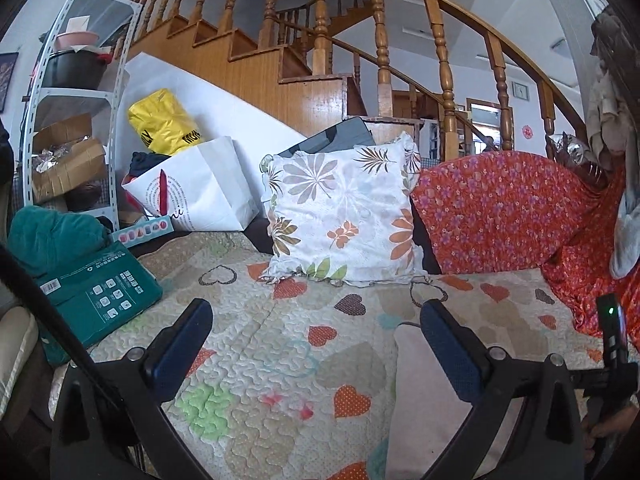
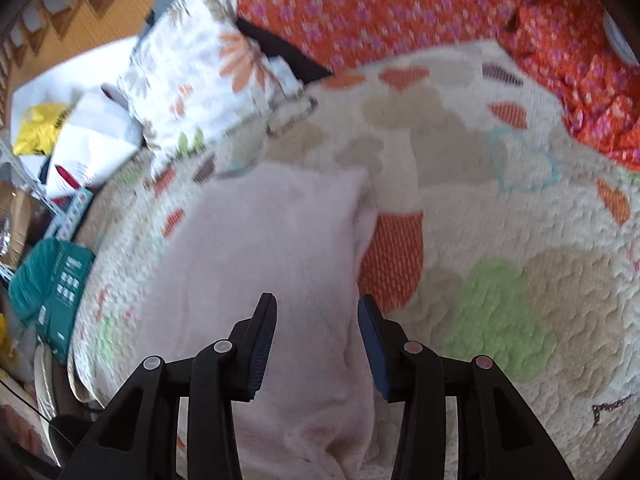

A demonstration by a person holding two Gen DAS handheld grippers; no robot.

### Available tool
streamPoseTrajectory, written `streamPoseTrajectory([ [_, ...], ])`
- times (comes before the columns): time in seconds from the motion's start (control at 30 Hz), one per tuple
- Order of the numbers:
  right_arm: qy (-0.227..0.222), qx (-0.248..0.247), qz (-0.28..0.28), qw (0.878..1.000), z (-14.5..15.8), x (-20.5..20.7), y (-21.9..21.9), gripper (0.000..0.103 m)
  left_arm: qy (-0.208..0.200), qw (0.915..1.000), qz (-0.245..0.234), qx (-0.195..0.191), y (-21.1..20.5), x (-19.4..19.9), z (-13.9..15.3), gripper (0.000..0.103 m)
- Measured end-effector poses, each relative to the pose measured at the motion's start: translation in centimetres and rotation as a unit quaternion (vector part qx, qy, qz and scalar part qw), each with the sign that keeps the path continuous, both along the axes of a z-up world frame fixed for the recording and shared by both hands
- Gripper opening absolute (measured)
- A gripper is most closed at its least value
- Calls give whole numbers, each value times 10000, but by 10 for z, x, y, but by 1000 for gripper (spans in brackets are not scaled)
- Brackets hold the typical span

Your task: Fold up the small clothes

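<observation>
Pale pink garment [image 2: 264,264] found flat on the heart-print quilt [image 2: 520,240], filling lower centre of the right wrist view, long axis running from bottom centre toward upper left. Right gripper [image 2: 318,316] spread, empty, poised directly over the garment's right edge — clearly the nearer tool. Left gripper [image 1: 316,312] spread wide, empty, over bare quilt; garment [image 1: 416,392] seen only at lower right of that view, beside and under the right finger. View from right wrist blurred.
</observation>
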State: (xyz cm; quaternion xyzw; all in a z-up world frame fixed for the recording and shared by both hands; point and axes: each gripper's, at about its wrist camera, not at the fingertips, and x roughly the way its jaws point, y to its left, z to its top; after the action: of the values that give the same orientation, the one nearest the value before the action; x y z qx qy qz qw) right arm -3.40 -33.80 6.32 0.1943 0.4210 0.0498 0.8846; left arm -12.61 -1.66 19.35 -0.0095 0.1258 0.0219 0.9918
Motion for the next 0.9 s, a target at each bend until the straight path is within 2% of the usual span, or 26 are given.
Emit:
streamPoseTrajectory([
  [0.1, -231, 70, 62, 9997, 9, -4, 4, 50, 181, 9997, -159, -31, -3, 5, -6, 103],
  [0.23, -338, -16, 349, 9988, 13, -4, 22, 51, 901, 9931, -712, -230, -10, 19, -22, 103],
  [0.4, -102, -196, 661, 9976, 1, -2, 42, 52, 1516, 9843, -857, -290, -16, 32, -44, 103],
  [0.57, 455, -702, 724, 9939, -22, 8, 53, 53, 1702, 9819, -780, -288, -14, 36, -52, 103],
  [0.73, 414, -862, 668, 9932, -20, 8, 52, 56, 1865, 9796, -710, -216, -14, 39, -59, 103],
  [0.9, 351, -802, 498, 9949, -17, 6, 44, 56, 2118, 9748, -689, -120, -16, 42, -71, 103],
])
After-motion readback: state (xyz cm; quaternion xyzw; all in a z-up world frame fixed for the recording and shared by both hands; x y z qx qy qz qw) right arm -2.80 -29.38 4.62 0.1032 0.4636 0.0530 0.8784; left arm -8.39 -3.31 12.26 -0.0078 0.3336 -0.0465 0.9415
